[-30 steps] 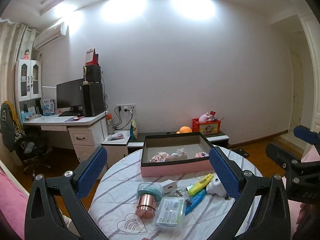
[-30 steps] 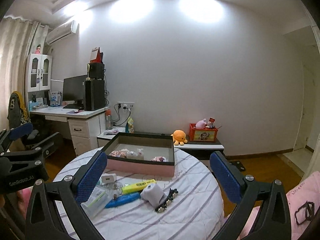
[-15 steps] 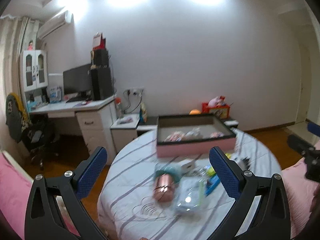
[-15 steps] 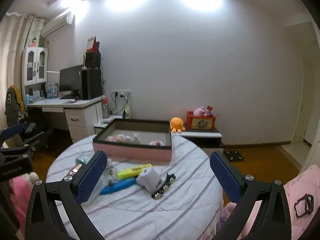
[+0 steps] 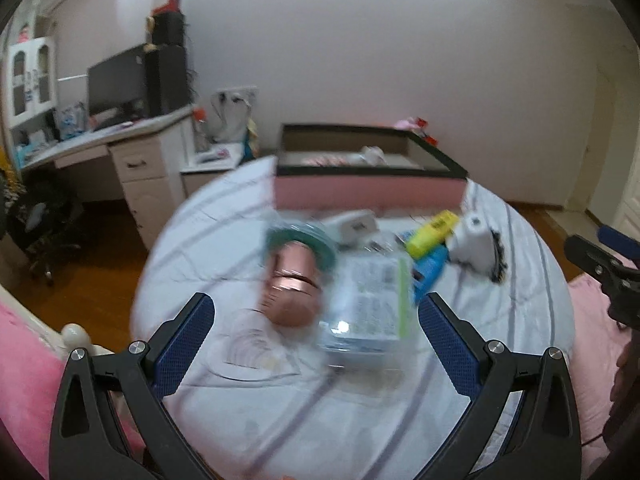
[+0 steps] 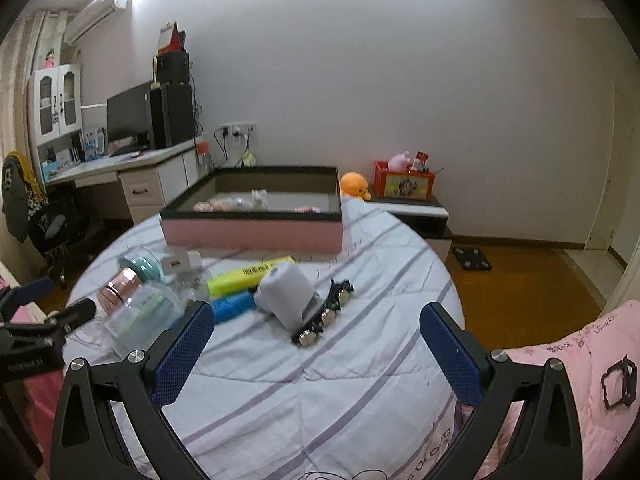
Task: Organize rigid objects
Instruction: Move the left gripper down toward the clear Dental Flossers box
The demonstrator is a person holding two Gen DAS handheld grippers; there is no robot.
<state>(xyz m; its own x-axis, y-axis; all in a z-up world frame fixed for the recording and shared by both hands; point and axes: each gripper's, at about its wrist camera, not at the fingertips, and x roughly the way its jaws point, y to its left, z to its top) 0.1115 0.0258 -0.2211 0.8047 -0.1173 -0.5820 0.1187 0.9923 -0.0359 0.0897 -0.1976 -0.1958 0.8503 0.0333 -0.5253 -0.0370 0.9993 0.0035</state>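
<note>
A: While nothing is yet gripped, what is laid out, from the biggest thing down?

B: A round table (image 6: 320, 380) under a striped cloth is seen first, then the pink tray (image 6: 252, 232) with a dark rim at its far side, in which a few small items are already lodged. In front of the tray a loose cluster is spread: a clear plastic packet (image 5: 368, 300), a white roll (image 6: 286, 292), a yellow marker (image 6: 250, 274) above a blue one (image 6: 232, 306), a rose-gold cylinder (image 5: 294, 292), and a black strip of metal studs (image 6: 324, 314).

A: And the tools?

B: The left gripper (image 5: 316, 340) is held spread wide above the cylinder and packet, touching neither; that view is blurred. The right gripper (image 6: 316, 348) is likewise spread, empty, near the roll and studs.

A: Which step is judged to be in hand?

B: An approach for a first pick, probably on the left. Lowering around one item alone is called for, since cylinder and packet lie touching.
</note>
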